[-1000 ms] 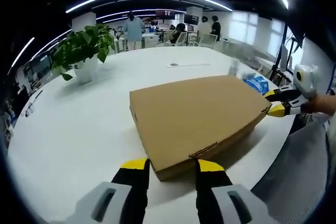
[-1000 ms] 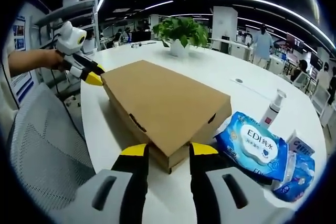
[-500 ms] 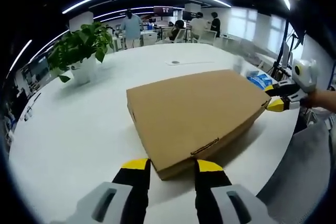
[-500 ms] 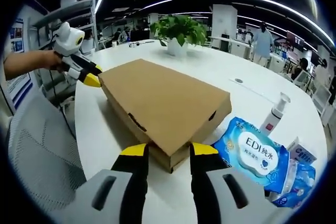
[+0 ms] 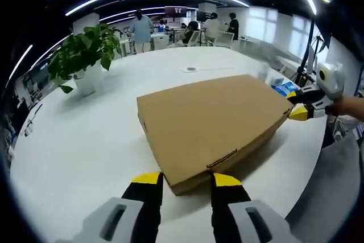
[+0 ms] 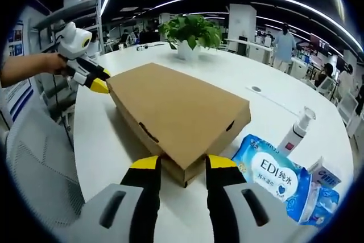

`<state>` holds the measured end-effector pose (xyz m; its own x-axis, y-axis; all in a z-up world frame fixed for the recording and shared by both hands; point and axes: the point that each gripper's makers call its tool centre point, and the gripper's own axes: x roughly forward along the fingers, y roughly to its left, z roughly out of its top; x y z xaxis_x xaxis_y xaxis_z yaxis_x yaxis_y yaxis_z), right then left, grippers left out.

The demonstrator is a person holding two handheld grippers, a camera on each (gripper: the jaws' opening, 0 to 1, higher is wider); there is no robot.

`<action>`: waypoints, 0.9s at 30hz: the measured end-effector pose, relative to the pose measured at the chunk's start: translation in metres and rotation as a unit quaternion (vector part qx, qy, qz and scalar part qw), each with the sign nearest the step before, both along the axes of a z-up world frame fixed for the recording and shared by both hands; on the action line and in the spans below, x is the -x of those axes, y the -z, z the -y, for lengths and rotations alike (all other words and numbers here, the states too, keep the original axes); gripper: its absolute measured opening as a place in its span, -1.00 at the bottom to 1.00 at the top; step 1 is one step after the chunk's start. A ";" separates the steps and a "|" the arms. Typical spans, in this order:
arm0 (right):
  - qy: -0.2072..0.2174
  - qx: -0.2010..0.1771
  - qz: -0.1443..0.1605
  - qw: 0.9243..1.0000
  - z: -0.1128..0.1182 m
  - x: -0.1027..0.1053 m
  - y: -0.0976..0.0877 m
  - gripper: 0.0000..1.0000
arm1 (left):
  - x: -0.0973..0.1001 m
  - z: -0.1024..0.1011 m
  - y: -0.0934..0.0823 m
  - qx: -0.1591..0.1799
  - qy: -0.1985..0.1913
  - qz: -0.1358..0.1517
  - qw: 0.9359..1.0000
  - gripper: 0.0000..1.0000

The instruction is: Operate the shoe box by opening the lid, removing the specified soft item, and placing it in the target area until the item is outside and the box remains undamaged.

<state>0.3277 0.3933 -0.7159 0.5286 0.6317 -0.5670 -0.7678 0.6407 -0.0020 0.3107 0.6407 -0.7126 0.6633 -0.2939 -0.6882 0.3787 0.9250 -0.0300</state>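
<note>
So the left gripper (image 5: 186, 179) is being held right at one corner of the shoe box (image 5: 213, 123), jaws spread, with that corner sitting between the yellow tips. It's not clear whether the tips are actually being pressed on the cardboard, so no pinch can be claimed. The box is lying flat and closed on the white table (image 5: 85, 140), near the table edge closest to the person. In the right gripper view the same thing is being done at the opposite end: the right gripper (image 6: 178, 162) is spread around the near corner of the box there, contact again can't be confirmed.

Handling-wise, plain corrugated cardboard is being dealt with here, so it's probably light, fairly stiff across the lid but easily creased or torn at the corners and at the little slot tabs on the front wall. The lid's front lip beside those tabs is likely the spot to be lifted, gently, with the base being steadied from the other end. The soft item is presumably inside, nothing of it can be seen. The wet wipes pack (image 6: 274, 170) is lying just beside the box.
</note>
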 end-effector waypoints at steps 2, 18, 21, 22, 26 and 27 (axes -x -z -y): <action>0.003 0.000 0.000 1.000 0.001 -0.004 0.000 -0.42 | -0.005 0.001 0.000 -0.002 0.002 -0.001 1.000 -0.34; 0.017 0.001 0.001 1.000 0.002 -0.030 0.000 -0.42 | -0.035 0.001 0.000 -0.001 0.013 0.003 1.000 -0.34; 0.019 0.002 0.001 1.000 0.002 -0.033 0.000 -0.42 | -0.040 0.002 0.000 -0.002 0.015 0.002 1.000 -0.34; 0.020 0.002 0.002 1.000 0.002 -0.035 0.000 -0.42 | -0.042 0.002 0.000 -0.002 0.016 0.001 1.000 -0.34; 0.021 0.002 0.001 1.000 0.003 -0.039 0.000 -0.42 | -0.047 0.003 0.000 -0.002 0.017 0.000 1.000 -0.34; 0.021 0.002 0.001 1.000 0.003 -0.040 0.000 -0.42 | -0.046 0.003 0.000 -0.002 0.017 0.001 1.000 -0.34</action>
